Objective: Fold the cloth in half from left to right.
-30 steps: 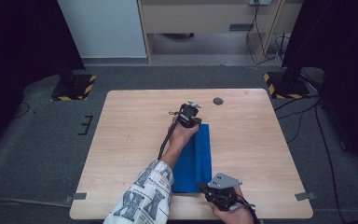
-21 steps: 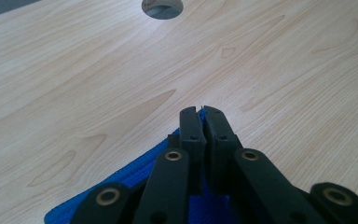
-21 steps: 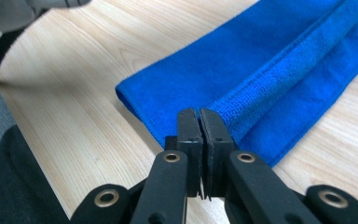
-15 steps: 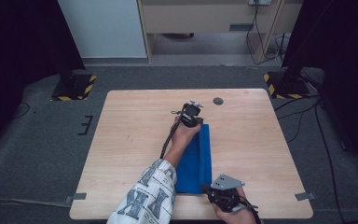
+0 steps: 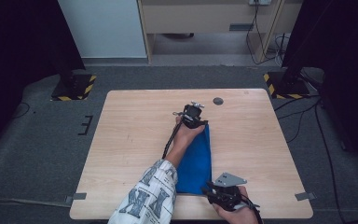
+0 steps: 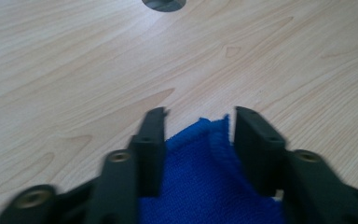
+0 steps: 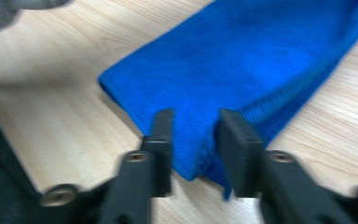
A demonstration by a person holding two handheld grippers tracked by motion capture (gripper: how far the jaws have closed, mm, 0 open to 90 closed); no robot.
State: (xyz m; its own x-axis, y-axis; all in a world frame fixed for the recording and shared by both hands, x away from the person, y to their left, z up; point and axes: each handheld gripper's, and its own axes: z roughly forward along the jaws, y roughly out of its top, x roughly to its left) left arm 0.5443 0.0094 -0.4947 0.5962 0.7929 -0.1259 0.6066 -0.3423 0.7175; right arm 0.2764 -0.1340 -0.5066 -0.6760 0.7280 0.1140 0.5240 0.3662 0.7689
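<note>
The table carries a folded blue cloth near its middle. At the cloth's far corner, the left gripper has just spread its jaws; at the near corner, the right gripper likewise, cloth lying between unpinched.

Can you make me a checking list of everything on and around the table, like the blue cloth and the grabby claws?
Surface: light wooden table, flat, with a small round dark disc near its far edge.
Job's things: blue cloth folded into a long strip, lying flat down the middle.
Clutter: nothing seen besides the disc.
Grippers: left gripper at the cloth's far end, right gripper at its near corner; the jaws of both have just been opening, with cloth between them but not pinched.
Cables: a black cable trails from the left gripper; more cables lie on the floor.
Surroundings: grey carpet, stand bases with yellow-black stripes.
</note>
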